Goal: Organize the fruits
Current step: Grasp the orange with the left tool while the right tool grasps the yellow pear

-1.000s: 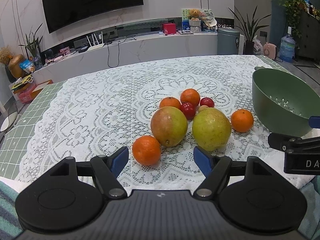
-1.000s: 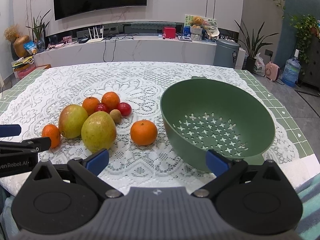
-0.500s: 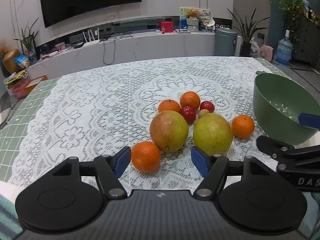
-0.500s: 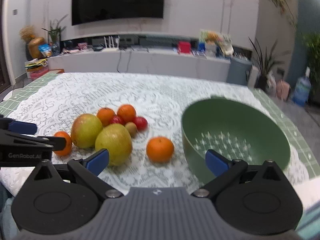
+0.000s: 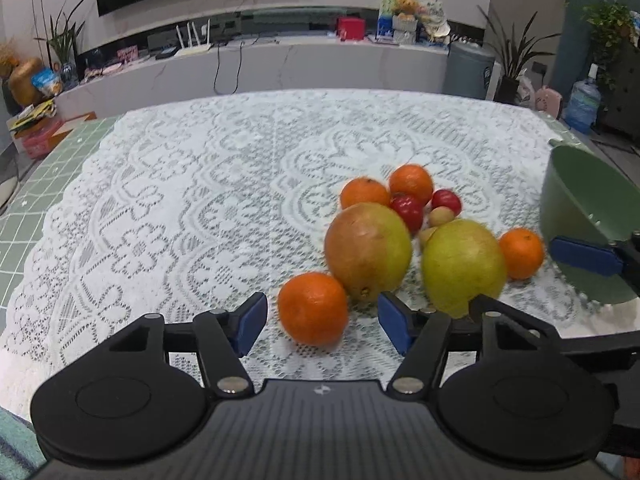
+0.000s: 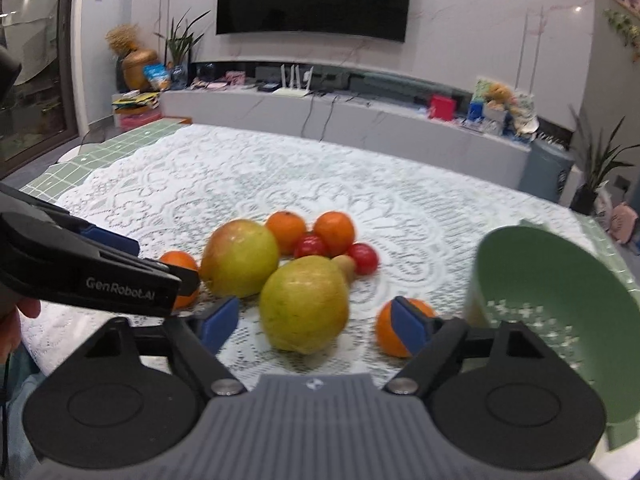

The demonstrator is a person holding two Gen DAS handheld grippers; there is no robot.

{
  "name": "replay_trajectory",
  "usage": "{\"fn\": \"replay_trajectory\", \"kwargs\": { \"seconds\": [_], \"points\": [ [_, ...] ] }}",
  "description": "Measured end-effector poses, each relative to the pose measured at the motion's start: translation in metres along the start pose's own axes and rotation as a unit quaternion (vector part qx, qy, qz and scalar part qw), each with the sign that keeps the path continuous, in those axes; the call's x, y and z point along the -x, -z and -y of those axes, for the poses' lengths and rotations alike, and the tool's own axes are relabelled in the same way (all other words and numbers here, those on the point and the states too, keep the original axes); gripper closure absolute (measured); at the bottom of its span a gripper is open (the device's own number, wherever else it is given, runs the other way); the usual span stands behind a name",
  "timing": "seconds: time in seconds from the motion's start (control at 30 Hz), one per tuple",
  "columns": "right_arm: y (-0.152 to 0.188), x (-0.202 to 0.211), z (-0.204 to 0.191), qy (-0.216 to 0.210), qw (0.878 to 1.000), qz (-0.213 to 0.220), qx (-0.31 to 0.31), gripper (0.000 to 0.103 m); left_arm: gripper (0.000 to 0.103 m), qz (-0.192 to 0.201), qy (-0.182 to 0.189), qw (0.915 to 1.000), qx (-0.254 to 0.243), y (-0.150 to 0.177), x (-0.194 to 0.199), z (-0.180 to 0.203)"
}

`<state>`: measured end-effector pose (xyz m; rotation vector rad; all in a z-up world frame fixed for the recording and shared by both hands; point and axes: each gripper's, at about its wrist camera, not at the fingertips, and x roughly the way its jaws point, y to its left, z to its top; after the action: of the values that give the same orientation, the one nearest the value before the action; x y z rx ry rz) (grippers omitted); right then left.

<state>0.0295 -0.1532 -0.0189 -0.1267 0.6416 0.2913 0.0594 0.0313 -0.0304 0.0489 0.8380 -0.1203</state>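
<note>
Fruit lies in a cluster on the lace tablecloth (image 5: 180, 220). My left gripper (image 5: 322, 328) is open and its jaws are closing. The nearest orange (image 5: 313, 308) sits between its blue pads, untouched. Behind that orange is a red-green mango (image 5: 368, 250). My right gripper (image 6: 314, 326) is open too, jaws closing around a yellow-green mango (image 6: 304, 304), with gaps on both sides. Another orange (image 6: 390, 334) is partly hidden behind its right pad. The green colander bowl (image 6: 560, 300) stands at the right. Farther back lie two oranges (image 5: 411, 184) and small red fruits (image 5: 407, 211).
A finger of the right gripper (image 5: 580, 256) crosses the left wrist view in front of the bowl (image 5: 580, 216). The left gripper's body (image 6: 100, 276) fills the left of the right wrist view, with a hand's edge below. Bare lace stretches left and back.
Both grippers moved forward and lower toward the fruit, and their jaws narrowed. The right view swung left, so the yellow-green mango now sits between its pads instead of the bowl.
</note>
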Motion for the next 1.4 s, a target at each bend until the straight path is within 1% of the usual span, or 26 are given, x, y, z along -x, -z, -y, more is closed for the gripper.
{"fn": "replay_trajectory", "kwargs": {
  "seconds": [0.13, 0.23, 0.4, 0.6, 0.77, 0.87, 0.93, 1.1, 1.13, 1.23, 1.4],
  "points": [
    [-0.001, -0.015, -0.004, -0.004, 1.000, -0.010, 0.001, 0.026, 0.028, -0.008, 0.002, 0.9999, 0.015, 0.000, -0.008, -0.006],
    [-0.002, -0.024, -0.003, -0.008, 1.000, -0.015, 0.000, 0.029, 0.028, -0.010, 0.000, 0.9997, 0.020, 0.000, -0.012, -0.008],
    [-0.002, -0.032, -0.003, -0.019, 1.000, -0.019, -0.001, 0.030, 0.028, -0.016, 0.001, 0.9994, 0.031, -0.001, -0.019, -0.012],
    [-0.002, -0.037, -0.005, -0.012, 1.000, -0.015, 0.012, 0.030, 0.028, -0.024, 0.003, 0.9988, 0.042, -0.002, -0.027, -0.016],
    [-0.001, -0.047, -0.004, -0.004, 1.000, -0.018, 0.016, 0.030, 0.028, -0.021, 0.007, 0.9987, 0.047, -0.002, -0.030, -0.019],
    [0.000, -0.053, -0.002, -0.004, 1.000, -0.028, 0.011, 0.033, 0.028, -0.021, 0.011, 0.9987, 0.045, -0.001, -0.032, -0.018],
    [0.001, -0.056, -0.002, -0.003, 0.999, -0.034, 0.010, 0.039, 0.028, -0.023, 0.013, 0.9986, 0.045, -0.001, -0.033, -0.017],
    [0.003, -0.056, -0.002, -0.005, 0.999, -0.031, 0.008, 0.039, 0.029, -0.020, 0.015, 0.9988, 0.041, 0.000, -0.033, -0.015],
    [0.004, -0.056, -0.002, -0.005, 0.999, -0.030, 0.009, 0.039, 0.034, -0.018, 0.017, 0.9989, 0.040, 0.001, -0.033, -0.015],
    [0.005, -0.055, -0.001, -0.007, 1.000, -0.028, 0.006, 0.039, 0.052, -0.015, 0.037, 0.9985, 0.036, 0.001, -0.032, -0.013],
    [0.007, -0.053, 0.000, -0.007, 1.000, -0.024, 0.007, 0.039, 0.053, -0.008, 0.034, 0.9988, 0.033, 0.002, -0.030, -0.011]
  ]
}}
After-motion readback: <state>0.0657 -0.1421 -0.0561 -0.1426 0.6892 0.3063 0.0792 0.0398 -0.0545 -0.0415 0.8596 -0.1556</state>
